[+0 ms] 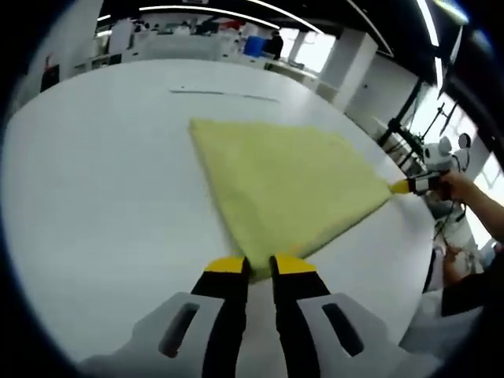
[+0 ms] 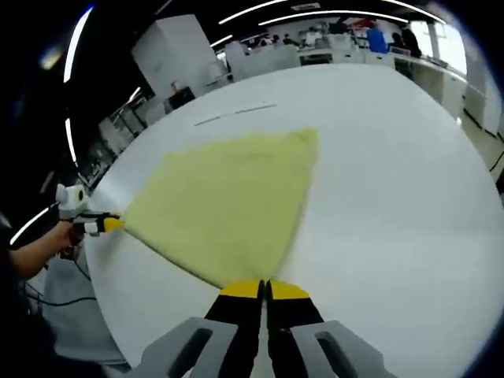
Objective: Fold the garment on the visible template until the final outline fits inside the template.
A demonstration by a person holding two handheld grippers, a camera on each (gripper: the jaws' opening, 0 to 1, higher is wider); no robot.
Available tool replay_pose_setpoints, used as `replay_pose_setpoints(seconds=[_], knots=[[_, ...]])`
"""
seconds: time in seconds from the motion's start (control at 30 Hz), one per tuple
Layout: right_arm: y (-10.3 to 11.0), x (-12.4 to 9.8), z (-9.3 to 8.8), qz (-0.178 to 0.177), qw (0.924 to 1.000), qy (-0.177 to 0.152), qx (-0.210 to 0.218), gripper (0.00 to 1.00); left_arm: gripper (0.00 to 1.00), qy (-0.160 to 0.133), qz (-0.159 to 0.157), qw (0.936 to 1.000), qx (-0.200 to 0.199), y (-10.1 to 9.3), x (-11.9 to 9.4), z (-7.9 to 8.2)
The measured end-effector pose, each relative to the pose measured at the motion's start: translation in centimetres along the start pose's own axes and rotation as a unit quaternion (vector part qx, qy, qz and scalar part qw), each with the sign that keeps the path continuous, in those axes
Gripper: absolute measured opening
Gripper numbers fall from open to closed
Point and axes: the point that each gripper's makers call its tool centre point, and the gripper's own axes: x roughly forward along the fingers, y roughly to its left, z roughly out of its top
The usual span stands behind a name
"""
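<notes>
A pale yellow garment (image 1: pixel 283 185) lies flat on the white table (image 1: pixel 94 197), folded into a rough triangle. In the left gripper view my left gripper (image 1: pixel 261 266) is at the cloth's near corner, its yellow-tipped jaws closed on the edge. The right gripper (image 1: pixel 411 186), held by a hand, pinches the far right corner. In the right gripper view the garment (image 2: pixel 228 205) spreads ahead, and my right gripper (image 2: pixel 264 290) is shut on its near corner. The left gripper (image 2: pixel 106 224) holds the left corner. A thin dark line (image 1: pixel 224 94) marks the table beyond the cloth.
The table edge (image 1: pixel 417 260) curves close on the right, with a person's hand (image 1: pixel 466 190) and cables beyond it. Desks, shelves and a blue container (image 1: pixel 256 45) stand far behind. A hand (image 2: pixel 43 244) shows at the left, off the table.
</notes>
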Motion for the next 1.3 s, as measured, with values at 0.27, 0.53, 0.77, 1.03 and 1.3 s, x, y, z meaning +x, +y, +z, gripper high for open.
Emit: replay_pose_setpoints(seconds=[0.27, 0.53, 0.77, 1.03, 1.3], knots=[[0.1, -0.5, -0.6, -0.001, 0.9997, 0.005, -0.024, 0.00, 0.04, 0.001, 0.004, 0.9998, 0.017, -0.1, -0.5, -0.4], [0.1, -1.2, -1.7, -0.003, 0.9996, 0.006, -0.026, 0.00, 0.02, 0.003, -0.004, 0.9999, 0.013, -0.9, -1.2, -1.3], [0.1, -2.0, -2.5, 0.000, 0.9999, 0.003, -0.016, 0.00, 0.02, 0.009, -0.004, 0.9998, 0.018, -1.5, -1.7, -1.9], [-0.2, -2.1, -2.8, -0.006, 0.9996, 0.002, -0.029, 0.00, 0.03, 0.013, 0.009, 0.9994, 0.032, -1.5, -2.2, -2.4], [0.0, -2.2, -2.2, 0.001, 0.9993, -0.010, -0.037, 0.11, 0.13, 0.004, 0.014, 0.9989, 0.044, -1.6, -2.5, -2.3]])
